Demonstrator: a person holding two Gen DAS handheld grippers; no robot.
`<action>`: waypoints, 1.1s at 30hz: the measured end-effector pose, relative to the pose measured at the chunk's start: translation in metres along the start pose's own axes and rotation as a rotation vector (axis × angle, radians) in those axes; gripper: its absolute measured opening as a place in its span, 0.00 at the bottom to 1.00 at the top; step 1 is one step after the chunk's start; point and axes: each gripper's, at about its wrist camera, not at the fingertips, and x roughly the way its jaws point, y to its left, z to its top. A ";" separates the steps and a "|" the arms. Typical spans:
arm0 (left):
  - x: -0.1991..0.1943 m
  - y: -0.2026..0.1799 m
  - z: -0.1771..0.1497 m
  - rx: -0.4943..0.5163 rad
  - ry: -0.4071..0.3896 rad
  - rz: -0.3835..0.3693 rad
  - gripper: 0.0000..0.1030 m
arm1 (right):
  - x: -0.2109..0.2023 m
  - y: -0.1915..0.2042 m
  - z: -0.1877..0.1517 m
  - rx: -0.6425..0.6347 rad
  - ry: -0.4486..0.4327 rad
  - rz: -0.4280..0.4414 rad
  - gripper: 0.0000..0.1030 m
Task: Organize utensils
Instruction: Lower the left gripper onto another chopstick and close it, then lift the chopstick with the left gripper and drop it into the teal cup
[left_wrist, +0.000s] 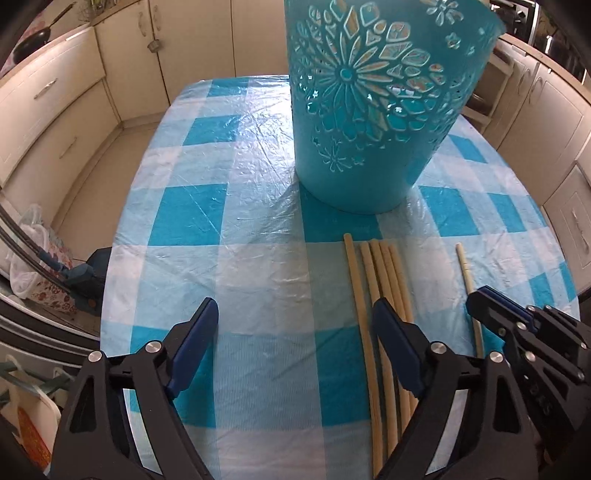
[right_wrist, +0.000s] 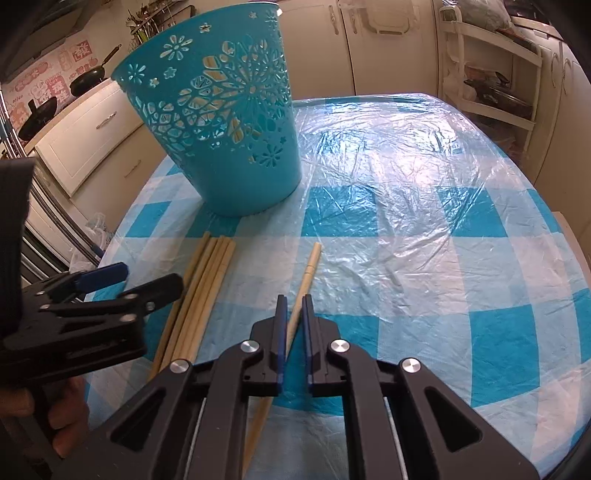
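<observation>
The right gripper (right_wrist: 292, 306) had its jaws drawn narrow on a single chopstick (right_wrist: 309, 269), pinching it partway along the shaft while the stick lay on the checked tablecloth (right_wrist: 406, 258), its far end pointing toward the basket (right_wrist: 229, 147). The left gripper (left_wrist: 295, 325) stood wide with nothing between its pads, poised over the near ends of the bundle (left_wrist: 376, 280), five or so chopsticks lying side by side just in front of the basket and a little apart from the single one.

I thought the single stick was the likelier trouble. It was thin and smooth and held off its middle, so lifted from there it might swing or twist in the jaws, and then its tip could catch the basket's rim or one of the cut-out holes instead of dropping inside. The plastic cover on the cloth looked slick and wrinkled, so a nudge from the left jaws could scatter the bundle or roll a stick toward the table edge. The two grippers were also near each other, and the left one closing on the bundle might knock the right.

The teal basket stood upright on the cloth. Through its cut-outs I made out pale strips that may have been chopsticks already inside, though I could not be sure, and its mouth was out of sight.
</observation>
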 end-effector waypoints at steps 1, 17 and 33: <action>0.002 -0.002 0.001 0.006 -0.003 0.017 0.79 | 0.000 -0.001 0.001 0.003 0.000 0.005 0.08; -0.007 -0.014 -0.002 0.080 0.003 -0.018 0.11 | 0.003 -0.001 0.005 -0.007 -0.009 0.006 0.08; -0.074 0.036 -0.001 -0.017 0.008 -0.228 0.04 | 0.006 0.004 0.005 -0.025 -0.028 -0.008 0.08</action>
